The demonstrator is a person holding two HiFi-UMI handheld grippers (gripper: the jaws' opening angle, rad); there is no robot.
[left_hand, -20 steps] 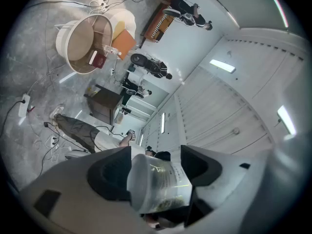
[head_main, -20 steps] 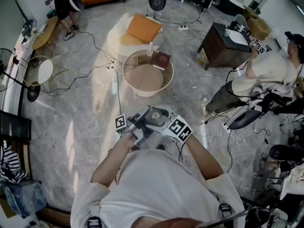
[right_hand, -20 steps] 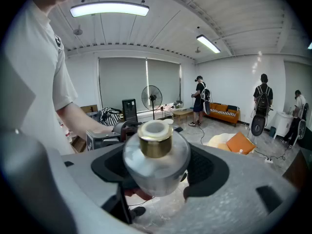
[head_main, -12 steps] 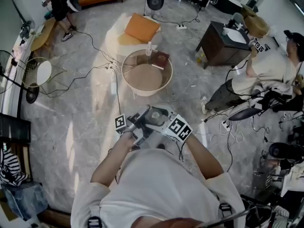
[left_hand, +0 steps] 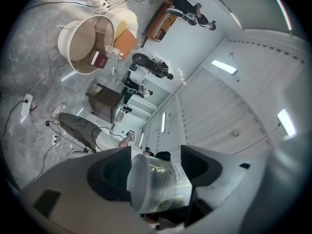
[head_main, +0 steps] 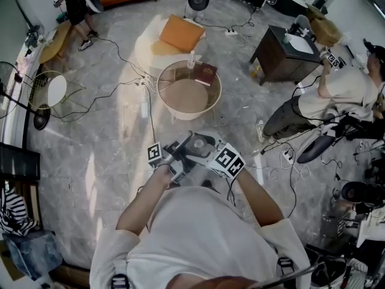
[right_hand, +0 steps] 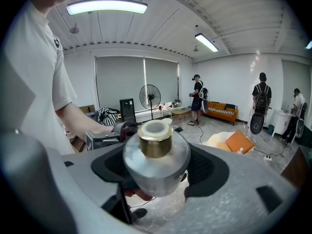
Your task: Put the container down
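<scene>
left gripper [left_hand: 158, 172] and right gripper [right_hand: 155, 167] both clamped wide on the container [right_hand: 155, 152], its neck facing the right one, table [head_main: 201, 114] well ahead

Frosted round container [right_hand: 156, 152] with gold neck and white cap, clamped between right claw [right_hand: 161, 165] and left claw [left_hand: 158, 168], in mid-air

Smooth frosted translucent container [right_hand: 156, 167], shiny brass-coloured metal collar [right_hand: 155, 143], polished grey marble-look floor [head_main: 102, 155], dark wooden cabinet [head_main: 277, 59]
</scene>
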